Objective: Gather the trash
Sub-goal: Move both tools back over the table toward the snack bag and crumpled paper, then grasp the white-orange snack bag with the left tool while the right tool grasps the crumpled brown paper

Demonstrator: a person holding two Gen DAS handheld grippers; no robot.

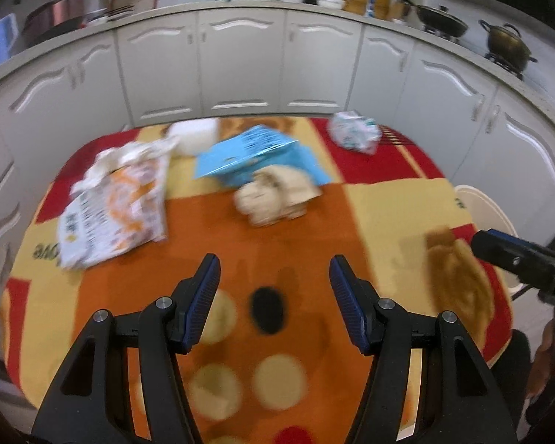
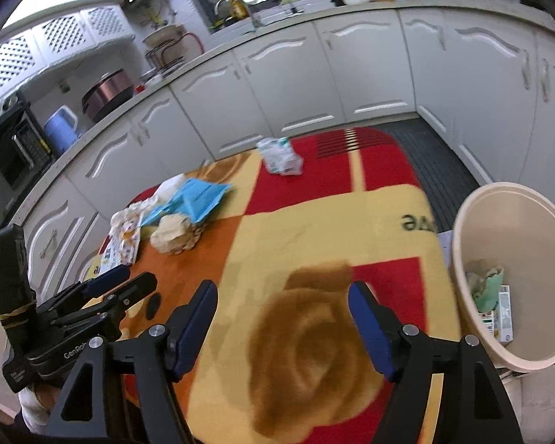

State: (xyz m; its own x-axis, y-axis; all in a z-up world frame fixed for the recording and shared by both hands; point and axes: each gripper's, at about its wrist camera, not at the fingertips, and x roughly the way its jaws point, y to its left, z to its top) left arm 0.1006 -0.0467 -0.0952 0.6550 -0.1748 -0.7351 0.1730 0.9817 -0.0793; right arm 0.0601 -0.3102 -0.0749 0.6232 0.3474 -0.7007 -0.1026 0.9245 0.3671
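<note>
Trash lies on a table under a red, yellow and orange cloth [image 1: 388, 207]. A white and orange snack bag [image 1: 114, 207] is at the left, a crumpled beige paper wad [image 1: 273, 196] in the middle, a blue packet [image 1: 255, 155] behind it. A crumpled white wrapper [image 1: 353, 131] sits at the far edge. My left gripper [image 1: 273, 285] hangs open and empty over the cloth, short of the wad. My right gripper [image 2: 283, 314] is open and empty above the cloth's brown swirl. A beige bin [image 2: 514, 270] beside the table holds some trash.
White kitchen cabinets [image 1: 240, 63] curve around behind the table. Pots, a wok and a kettle stand on the counter above. A dark ribbed mat [image 2: 433, 162] covers the floor between table and cabinets. The left gripper's body [image 2: 74, 318] shows at the right view's left edge.
</note>
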